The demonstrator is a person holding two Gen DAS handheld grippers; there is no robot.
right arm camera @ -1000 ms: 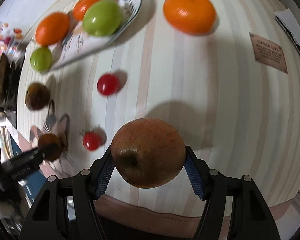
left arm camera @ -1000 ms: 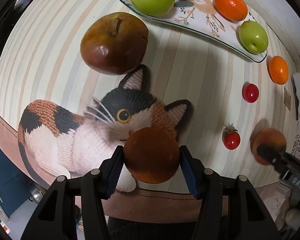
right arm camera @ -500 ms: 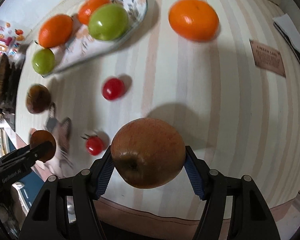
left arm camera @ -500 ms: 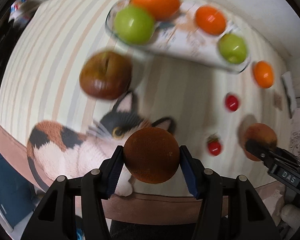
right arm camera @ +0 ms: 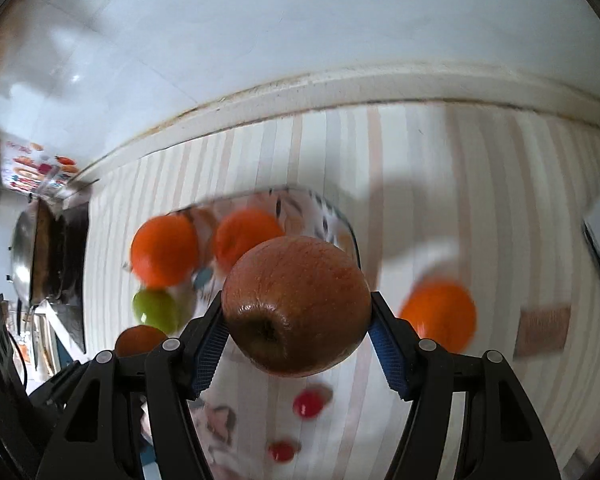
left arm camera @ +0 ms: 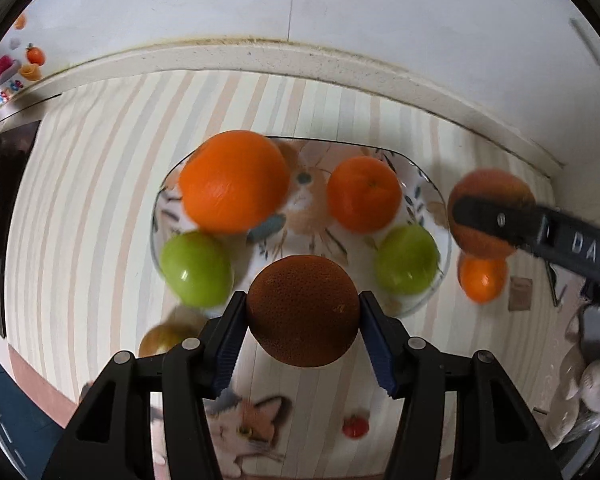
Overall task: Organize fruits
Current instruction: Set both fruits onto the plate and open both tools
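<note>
Two fruits held above the striped table (left arm camera: pixel 80 208): left gripper (left arm camera: pixel 303 316) clamps a dark brown, pitted orange (left arm camera: pixel 303 312); right gripper (right arm camera: pixel 296 320) clamps a reddish-brown apple (right arm camera: pixel 296 304), calyx toward the camera. Both point at the glass plate (left arm camera: pixel 428 184) holding oranges and green apples.

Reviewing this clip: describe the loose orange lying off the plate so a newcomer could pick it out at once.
Start at the patterned glass plate on the striped tablecloth. Just past its right rim, on the cloth, lies the small orange. Unlike the two oranges on the plate, it sits alone, below the apple the right gripper holds.
</note>
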